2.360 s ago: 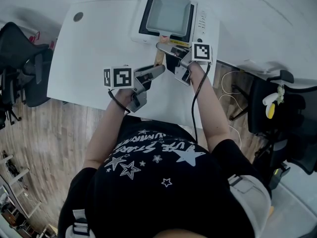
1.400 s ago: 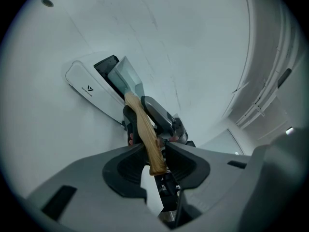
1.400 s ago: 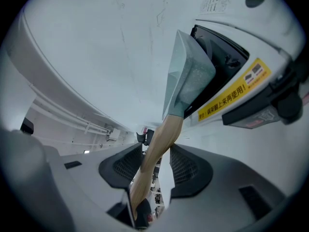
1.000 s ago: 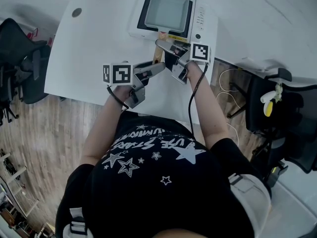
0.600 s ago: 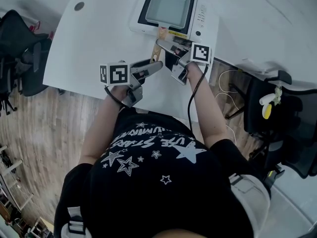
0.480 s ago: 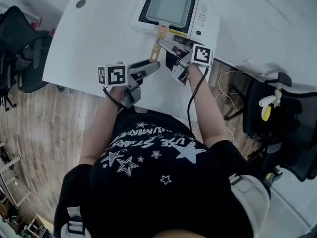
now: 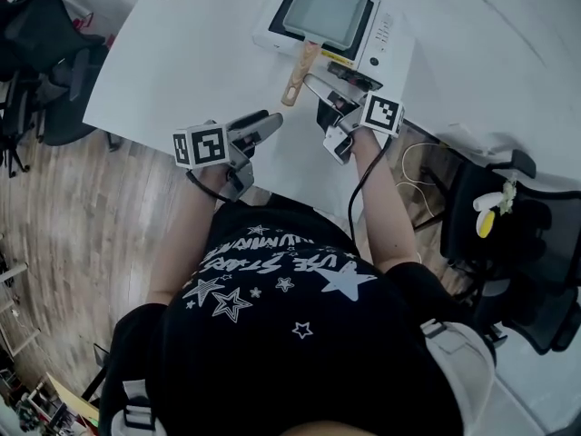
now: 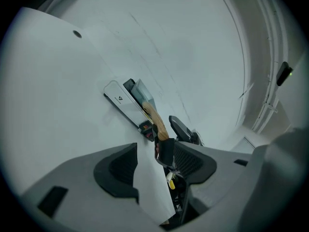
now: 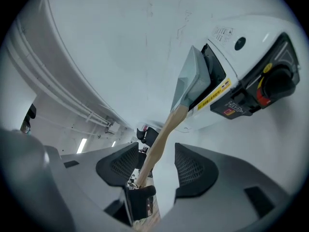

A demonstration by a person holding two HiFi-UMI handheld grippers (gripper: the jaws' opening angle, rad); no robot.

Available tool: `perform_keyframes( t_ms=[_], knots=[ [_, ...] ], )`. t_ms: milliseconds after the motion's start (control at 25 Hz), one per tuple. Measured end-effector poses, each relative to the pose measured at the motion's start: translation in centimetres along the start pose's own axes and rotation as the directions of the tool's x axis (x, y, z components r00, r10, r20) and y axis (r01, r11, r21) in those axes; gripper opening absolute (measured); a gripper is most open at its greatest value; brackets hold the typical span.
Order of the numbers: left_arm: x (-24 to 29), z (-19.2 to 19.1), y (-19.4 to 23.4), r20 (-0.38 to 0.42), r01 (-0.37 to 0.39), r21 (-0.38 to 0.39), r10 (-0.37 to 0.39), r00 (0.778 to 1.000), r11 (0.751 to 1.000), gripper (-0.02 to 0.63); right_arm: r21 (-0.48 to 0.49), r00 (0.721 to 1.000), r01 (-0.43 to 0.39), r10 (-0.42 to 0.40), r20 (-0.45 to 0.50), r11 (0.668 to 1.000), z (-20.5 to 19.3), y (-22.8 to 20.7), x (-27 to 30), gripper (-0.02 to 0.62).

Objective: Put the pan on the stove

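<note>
Drawn back from pan handle (image 7: 300,62) since earlier: right gripper (image 9: 155,170), fingers (image 9: 193,170) apart, near stove (image 7: 386,33); left gripper (image 8: 154,173), fingers (image 8: 118,170) apart, empty; pan (image 7: 329,9) on stove.

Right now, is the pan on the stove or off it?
On: the pan sits atop the stove, its handle overhanging the front.

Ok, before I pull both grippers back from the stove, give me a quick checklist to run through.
1. pan sits on the stove: ok.
2. right gripper jaws apart, not clamping the wooden handle: ok.
3. left gripper open, nothing between its jaws: ok.
4. wooden handle clear of the knob: ok.
5. pan lying flat on its supports: cannot tell.
6. stove switched off: cannot tell.
</note>
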State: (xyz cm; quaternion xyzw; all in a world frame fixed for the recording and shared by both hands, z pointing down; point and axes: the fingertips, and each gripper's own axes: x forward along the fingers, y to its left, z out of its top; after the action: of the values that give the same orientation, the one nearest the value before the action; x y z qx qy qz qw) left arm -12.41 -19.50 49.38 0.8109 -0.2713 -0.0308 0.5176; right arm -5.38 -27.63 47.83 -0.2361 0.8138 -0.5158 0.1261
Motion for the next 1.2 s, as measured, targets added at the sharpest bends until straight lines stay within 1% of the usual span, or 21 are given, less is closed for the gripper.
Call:
perform_keyframes(
  t_ms=[160, 280, 400, 440, 480, 560, 600, 640, 720, 840, 1000, 1200],
  knots=[
    [-1.6, 0.3, 0.3, 0.054, -0.032, 0.025, 0.030, 0.998, 0.999, 0.236, -0.051, 0.999, 0.026, -0.027, -0.021, 0.998, -1.0, 0.6, -0.4, 0.219],
    [-2.9, 0.0, 0.4, 0.089, -0.063, 0.053, 0.058, 0.994, 0.997, 0.218, -0.084, 0.997, 0.070, -0.072, -0.014, 0.994, -1.7, 0.8, -0.8, 0.219],
    [-4.7, -0.5, 0.7, 0.128, -0.135, 0.112, 0.121, 0.984, 0.985, 0.196, -0.130, 0.992, 0.124, -0.125, 0.004, 0.984, -2.4, 1.1, -1.5, 0.218],
    [-5.4, -0.6, 0.6, 0.142, -0.161, 0.134, 0.141, 0.980, 0.978, 0.170, -0.146, 0.989, 0.145, -0.146, 0.008, 0.979, -2.7, 1.2, -1.7, 0.215],
    [-6.1, -0.7, 0.5, 0.157, -0.182, 0.155, 0.158, 0.975, 0.971, 0.141, -0.165, 0.987, 0.162, -0.162, 0.013, 0.973, -3.1, 1.4, -1.9, 0.205],
    [-7.3, -0.9, 0.1, 0.183, -0.212, 0.179, 0.179, 0.967, 0.961, 0.124, -0.219, 0.981, 0.191, -0.189, 0.031, 0.957, -3.7, 2.1, -2.3, 0.173],
    [-8.0, -1.1, -0.1, 0.199, -0.224, 0.181, 0.188, 0.962, 0.958, 0.109, -0.253, 0.978, 0.208, -0.202, 0.050, 0.945, -3.8, 2.4, -2.6, 0.144],
    [-8.6, -1.2, -0.2, 0.219, -0.238, 0.179, 0.197, 0.956, 0.955, 0.073, -0.286, 0.974, 0.227, -0.215, 0.071, 0.931, -3.9, 2.7, -2.8, 0.116],
    [-9.9, -1.6, -0.5, 0.260, -0.267, 0.174, 0.218, 0.941, 0.948, 0.044, -0.333, 0.968, 0.251, -0.233, 0.095, 0.909, -4.1, 3.3, -3.3, 0.090],
    [-11.6, -2.5, -0.8, 0.303, -0.307, 0.171, 0.246, 0.921, 0.936, 0.021, -0.352, 0.970, 0.244, -0.227, 0.087, 0.904, -5.1, 4.2, -3.7, 0.080],
    [-13.7, -4.1, -1.9, 0.347, -0.341, 0.164, 0.269, 0.899, 0.926, 0.012, -0.377, 0.973, 0.229, -0.218, 0.072, 0.897, -6.8, 5.8, -4.3, 0.054],
    [-16.2, -6.9, -3.6, 0.400, -0.379, 0.172, 0.287, 0.871, 0.909, 0.008, -0.438, 0.979, 0.193, -0.200, 0.031, 0.878, -10.2, 8.2, -4.6, 0.028]
  ],
)
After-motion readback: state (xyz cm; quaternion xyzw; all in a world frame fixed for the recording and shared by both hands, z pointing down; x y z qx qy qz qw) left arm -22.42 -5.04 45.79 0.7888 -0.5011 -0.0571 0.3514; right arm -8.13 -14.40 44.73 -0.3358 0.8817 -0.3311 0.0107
